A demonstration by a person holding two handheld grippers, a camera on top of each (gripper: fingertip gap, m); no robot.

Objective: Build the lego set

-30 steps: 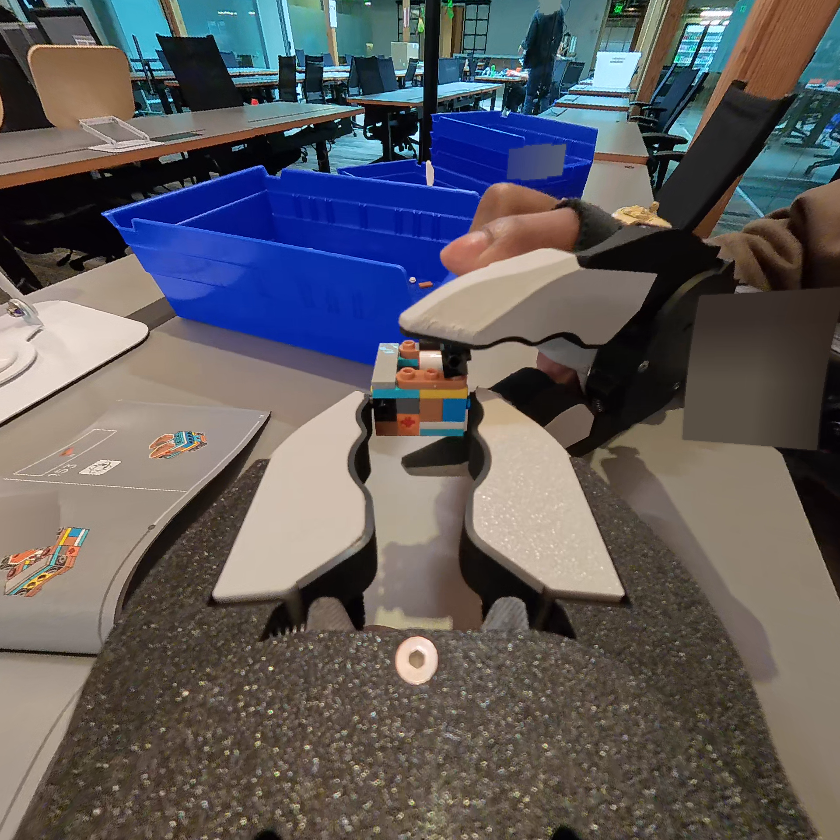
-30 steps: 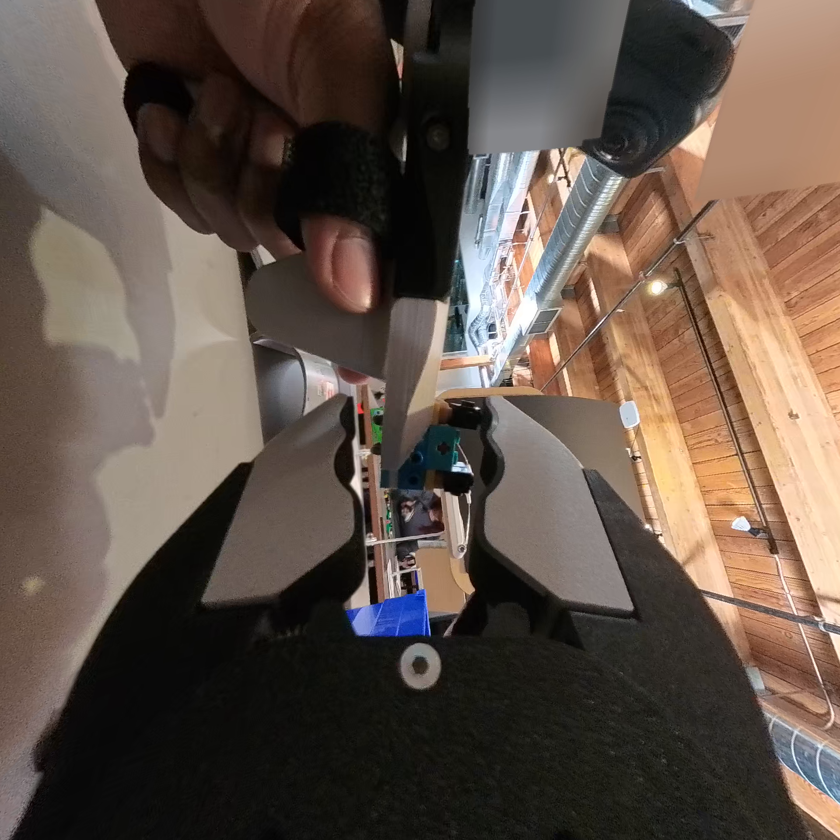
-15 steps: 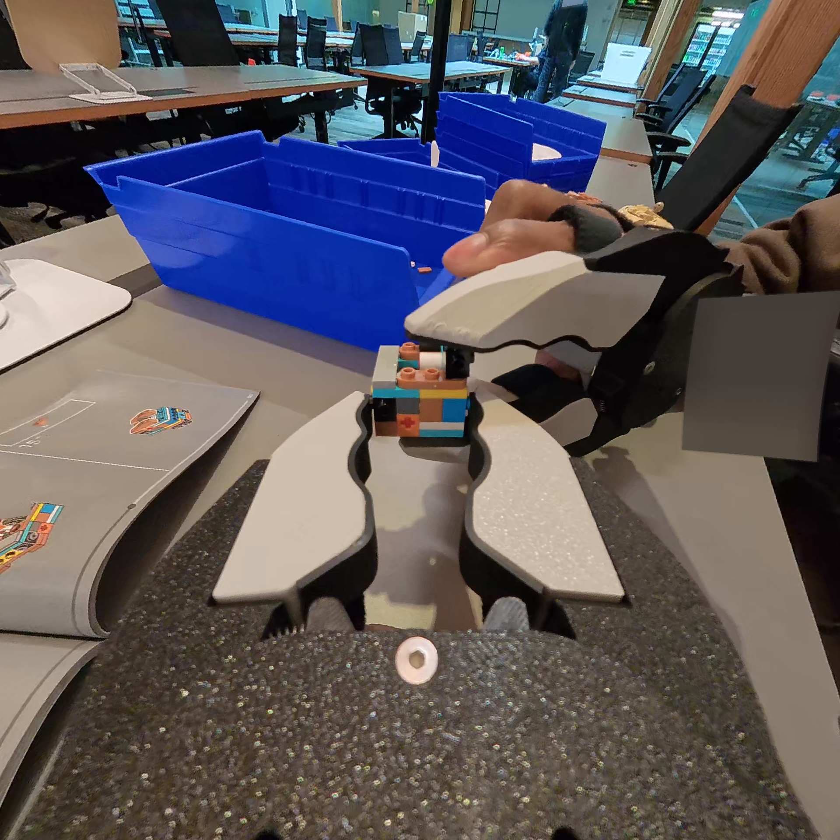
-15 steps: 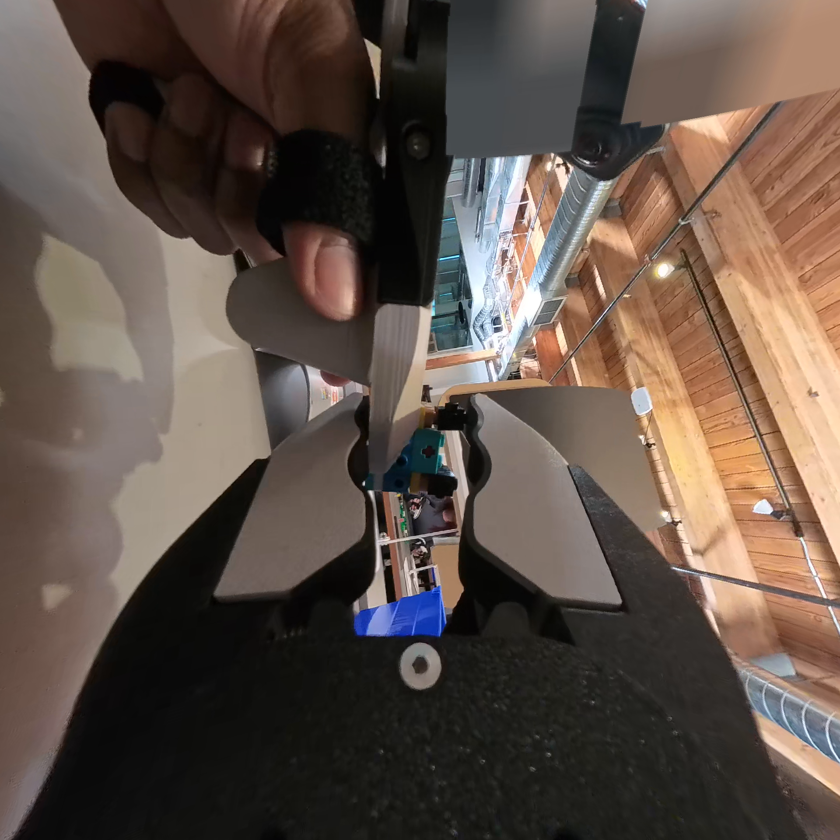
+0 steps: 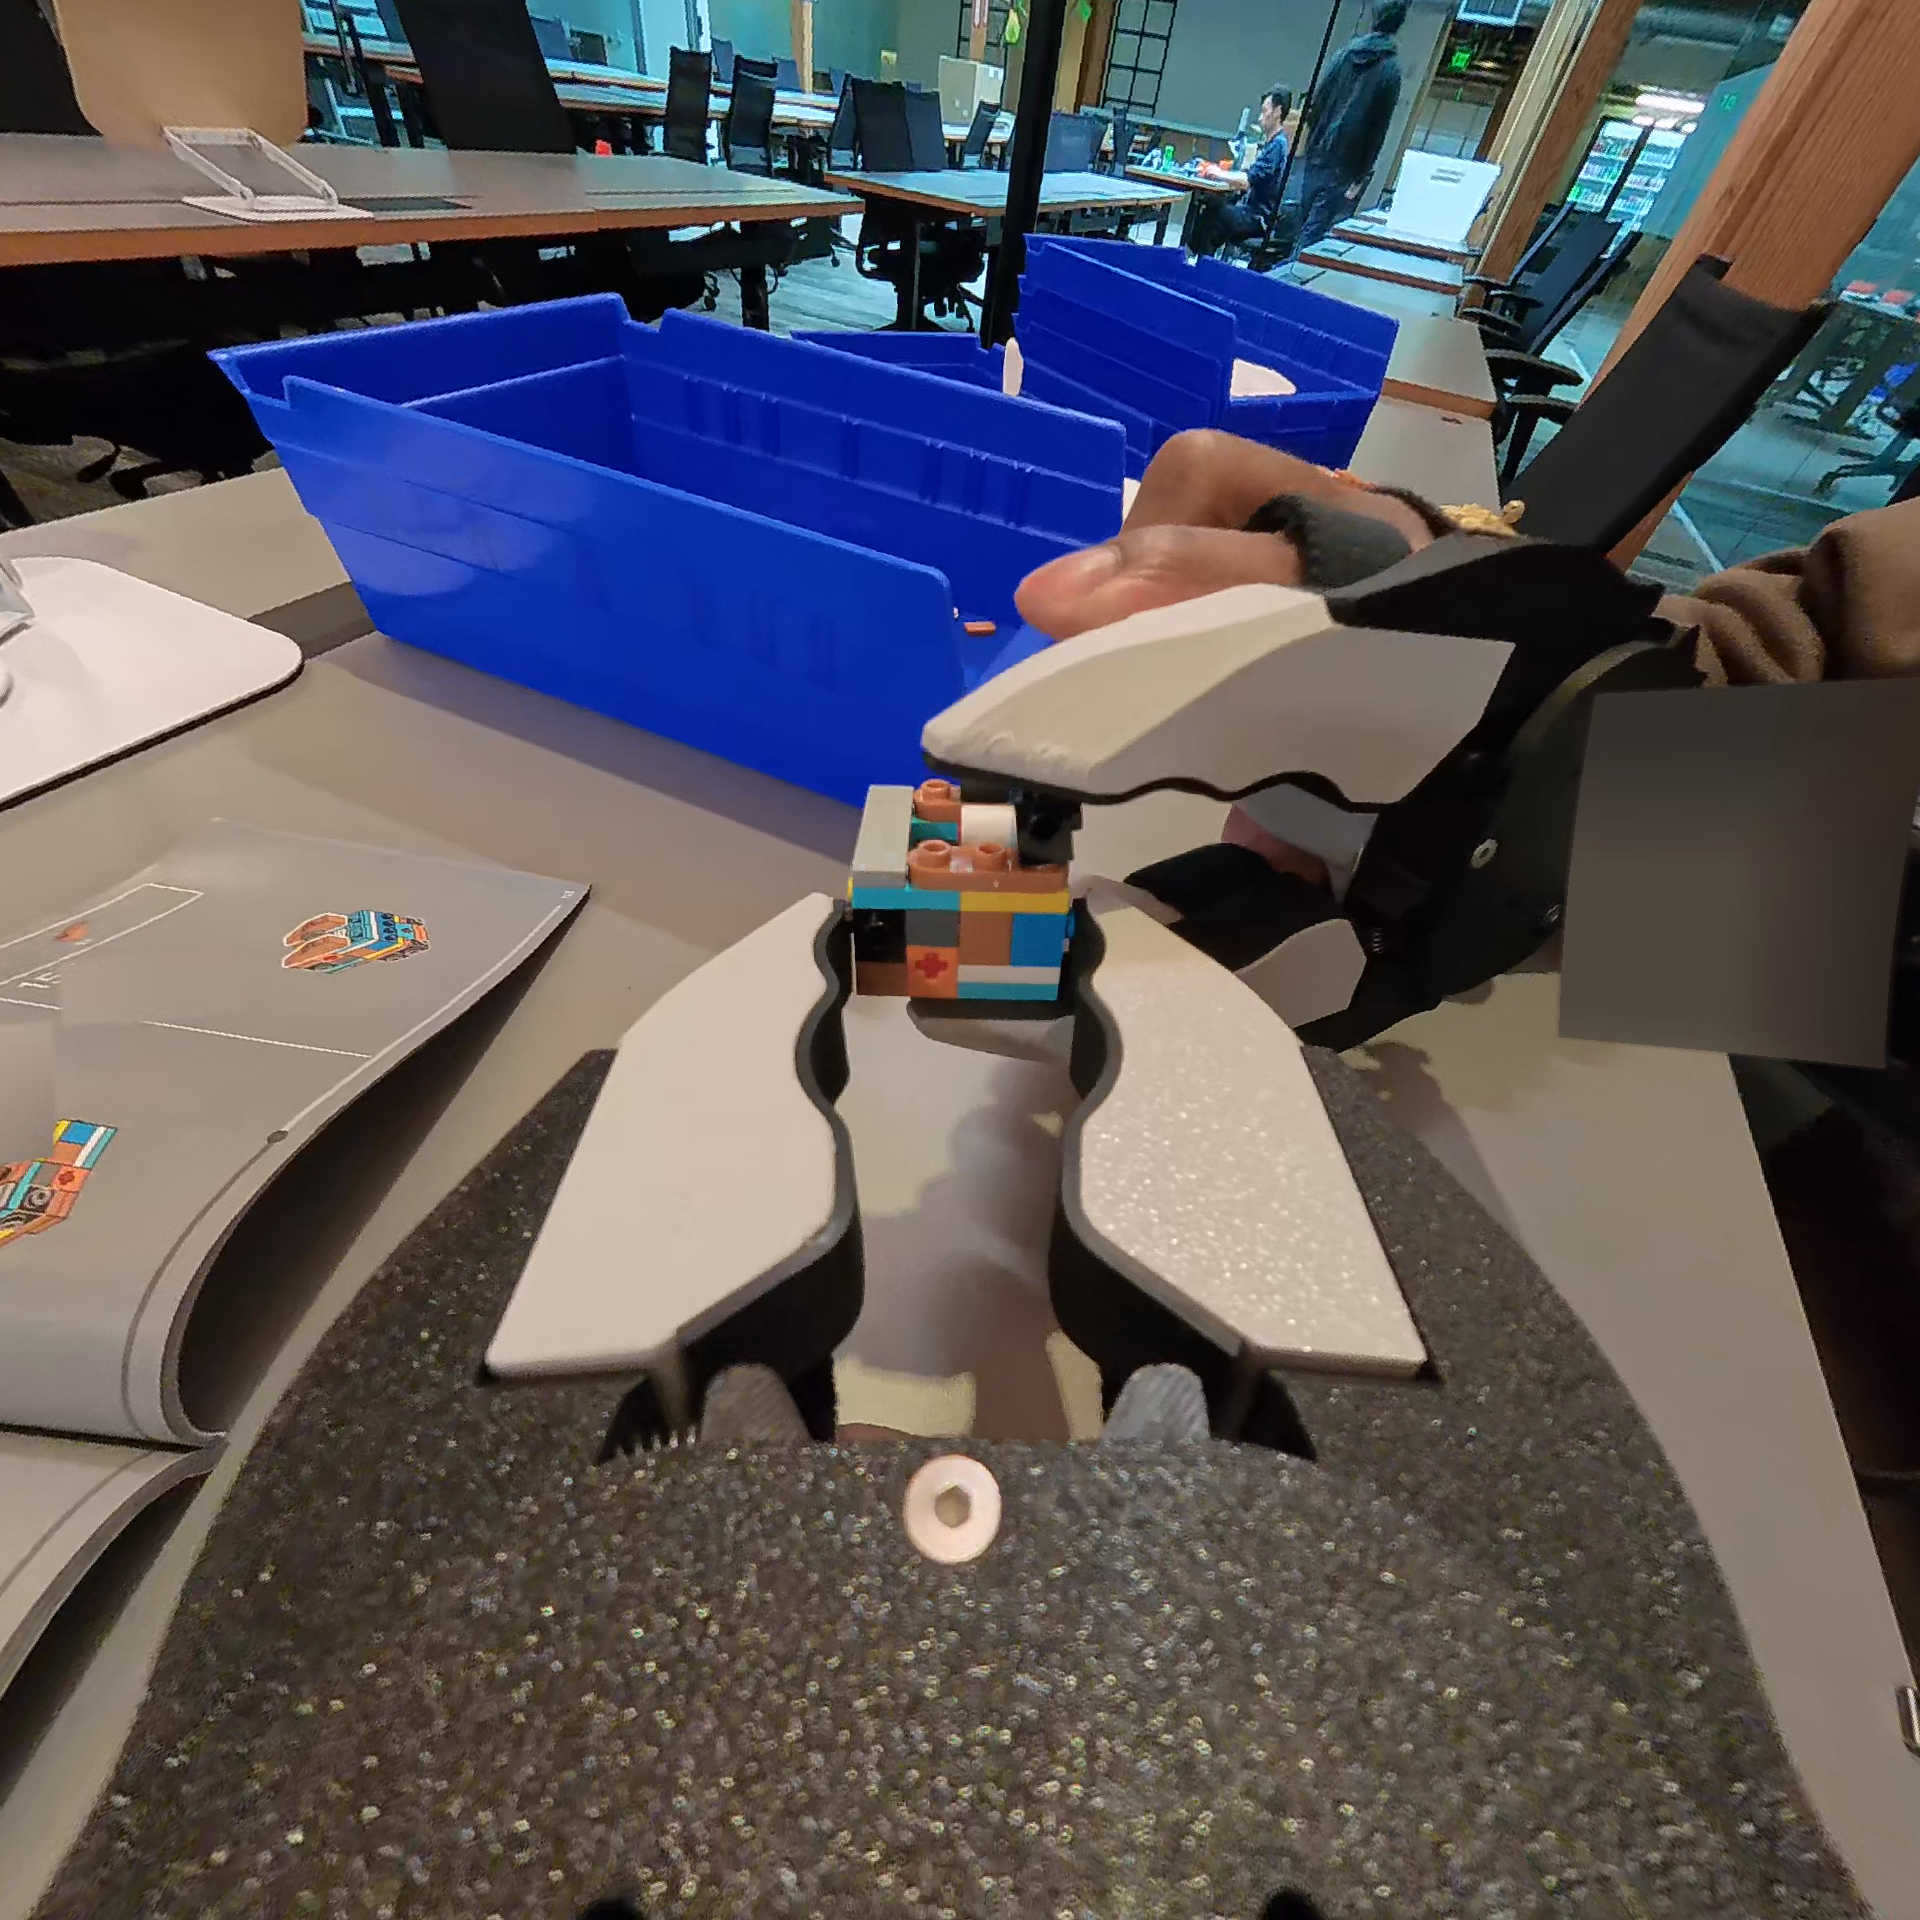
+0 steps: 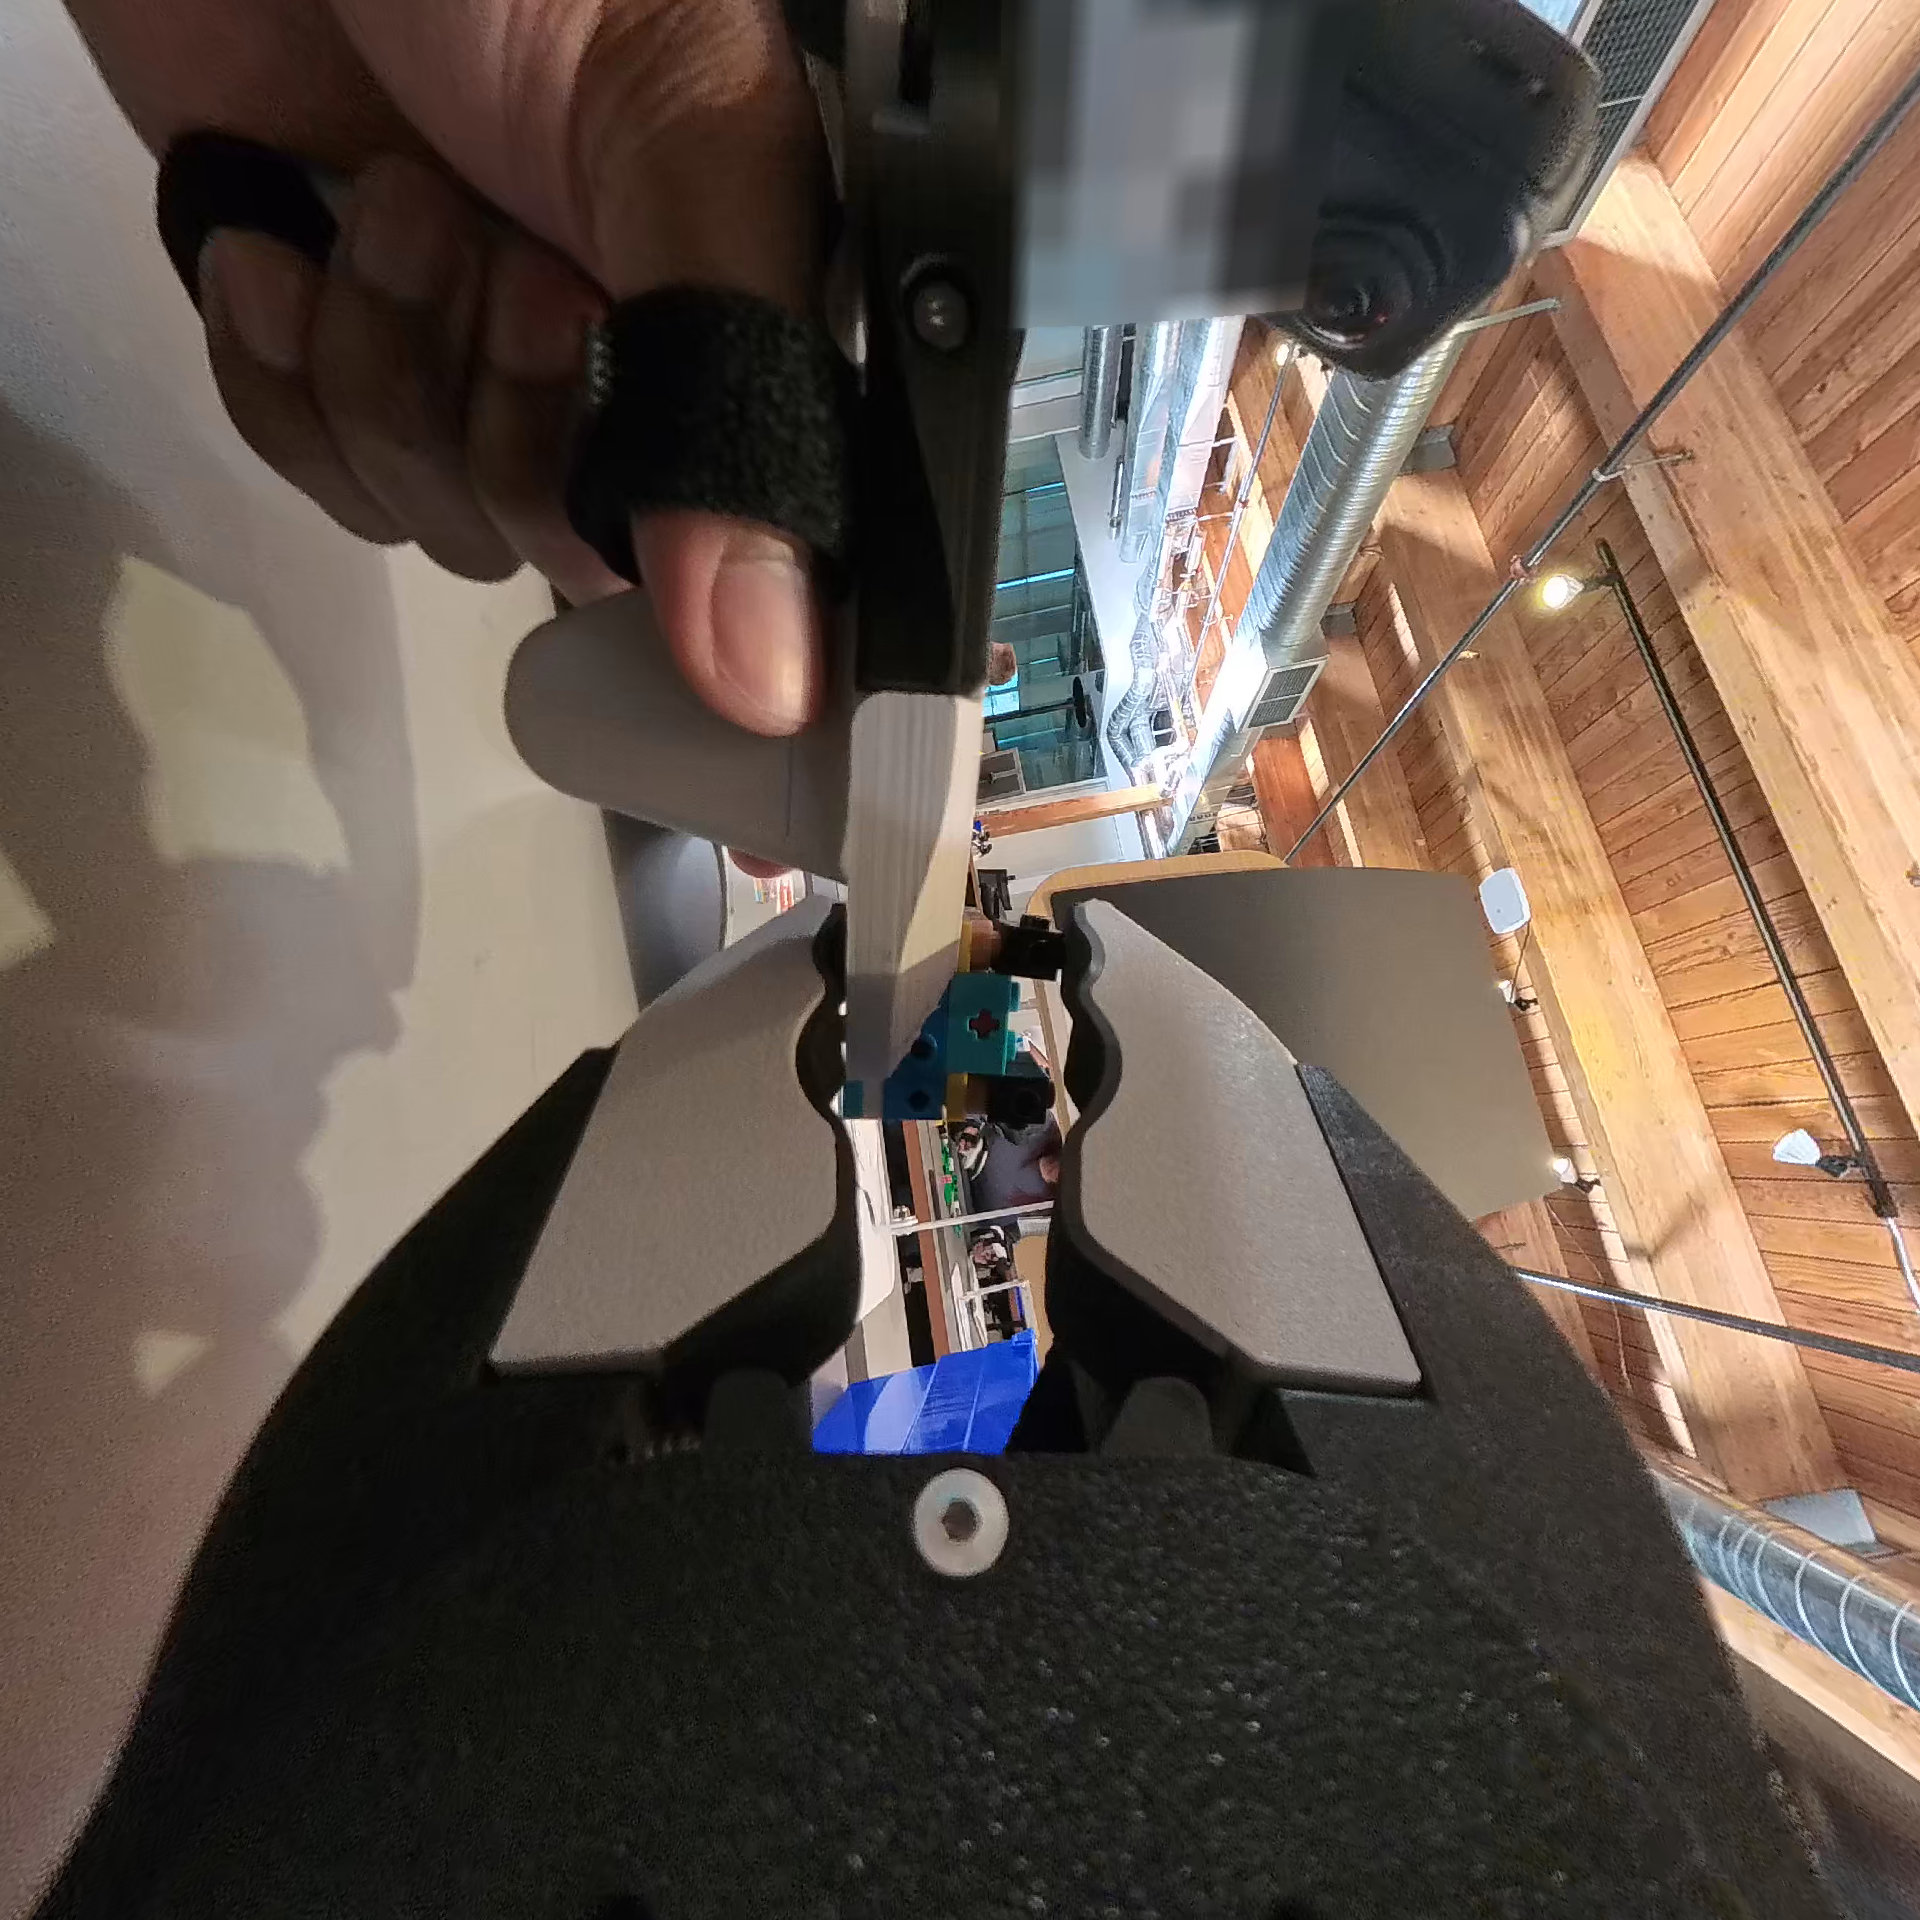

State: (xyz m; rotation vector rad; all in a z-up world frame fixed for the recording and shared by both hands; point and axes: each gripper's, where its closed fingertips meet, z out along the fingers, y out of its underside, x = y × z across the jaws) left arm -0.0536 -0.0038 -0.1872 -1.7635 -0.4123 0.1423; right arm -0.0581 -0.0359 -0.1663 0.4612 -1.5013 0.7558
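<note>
Since a second ago, little moved. Left wrist view: your left gripper [image 5: 961, 951] stays clamped on the lego model [image 5: 958, 914] above the tabletop [image 5: 582, 769]; the right gripper [image 5: 1049, 821] hides its top right. Right wrist view: right gripper [image 6: 951, 1023] narrowly parted around a black piece [image 6: 1031, 948]; grip unclear.

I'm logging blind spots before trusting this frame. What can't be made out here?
- Left wrist view: the black piece atop the lego model is half hidden under the right gripper; whether it is seated is unclear.
- Right wrist view: a finger of the left gripper covers the model's near side.
- Left wrist view: the instruction booklet is cut off by the left edge.
- Blue bin: its floor is hidden behind its wall.
</note>
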